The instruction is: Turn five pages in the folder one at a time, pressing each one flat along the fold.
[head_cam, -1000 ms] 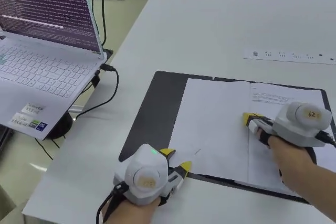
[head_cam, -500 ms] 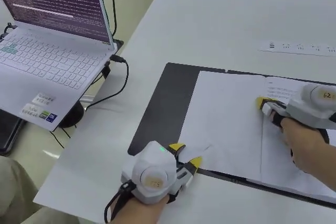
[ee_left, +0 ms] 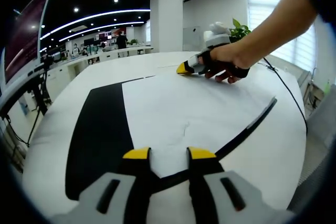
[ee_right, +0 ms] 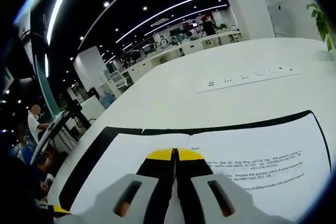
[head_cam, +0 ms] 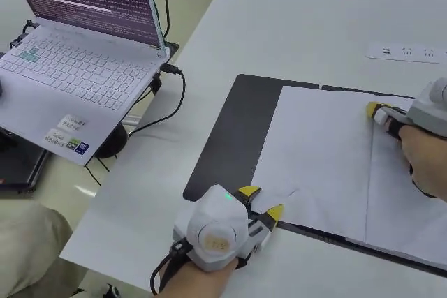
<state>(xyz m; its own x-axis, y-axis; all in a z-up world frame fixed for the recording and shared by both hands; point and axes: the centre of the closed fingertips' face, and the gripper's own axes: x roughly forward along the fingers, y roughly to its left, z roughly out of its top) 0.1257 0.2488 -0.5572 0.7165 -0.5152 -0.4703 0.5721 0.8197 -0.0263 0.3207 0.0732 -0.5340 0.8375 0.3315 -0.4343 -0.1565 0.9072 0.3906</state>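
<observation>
Folder [head_cam: 225,137] is lying open and flat on the white table [head_cam: 293,19], and I am judging that I am in the pressing half of one page turn. A blank white sheet [head_cam: 314,144] is lying over the folder's left side, and I am bearing down with the right gripper [head_cam: 377,111] at the far end of the folder's fold [head_cam: 368,179]. Its jaws are closed together with nothing between them, tips on the paper. The left gripper [head_cam: 261,202] is resting at the near-left corner of that blank sheet, jaws apart and clamping nothing, seemingly steadying the corner.

The next move, as I am reading it, calls for drawing the closed right tips along the fold toward the folder's near edge, then going for the free edge of the printed page [head_cam: 401,200] on the folder's right side.

The folder's black cover is showing as a broad band left of the blank sheet and a thin strip along the near edge. The blank sheet is bulging a little near its near-left corner. A laptop [head_cam: 70,82] is sitting open off the folder's left side, and a power strip [head_cam: 408,51] is lying beyond the folder's far edge.
</observation>
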